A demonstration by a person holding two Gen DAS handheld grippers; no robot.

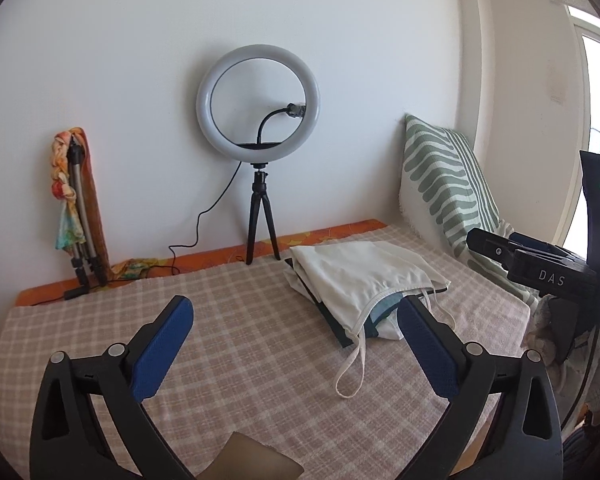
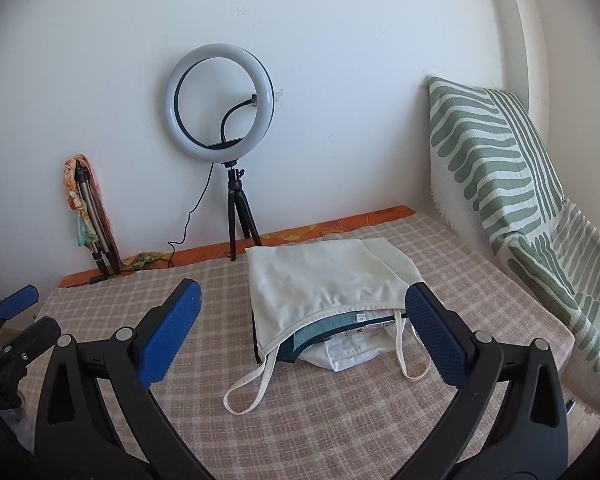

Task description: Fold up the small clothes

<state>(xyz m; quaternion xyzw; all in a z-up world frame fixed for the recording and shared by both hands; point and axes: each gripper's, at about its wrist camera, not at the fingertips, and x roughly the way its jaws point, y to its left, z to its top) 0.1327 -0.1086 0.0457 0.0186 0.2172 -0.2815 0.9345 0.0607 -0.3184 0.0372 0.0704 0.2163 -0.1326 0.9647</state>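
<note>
A white strappy top (image 1: 364, 280) (image 2: 324, 280) lies folded on top of a small stack of folded clothes, with dark green, teal and white layers showing beneath its front edge. Two of its straps (image 2: 252, 384) trail forward onto the checked cover (image 2: 340, 420). My left gripper (image 1: 296, 308) is open and empty, to the left of and short of the stack. My right gripper (image 2: 304, 292) is open too, and its blue pads (image 2: 172, 336) stand either side of the stack's near edge but short of it, touching nothing. The left wrist view also catches the right gripper (image 1: 540, 264) at the right edge.
A ring light (image 1: 258, 102) on a black tripod stands at the wall behind the stack, its cable running left. A folded tripod wrapped in colourful cloth (image 1: 76, 208) leans at the back left. A green-striped pillow (image 2: 492, 160) lines the right side.
</note>
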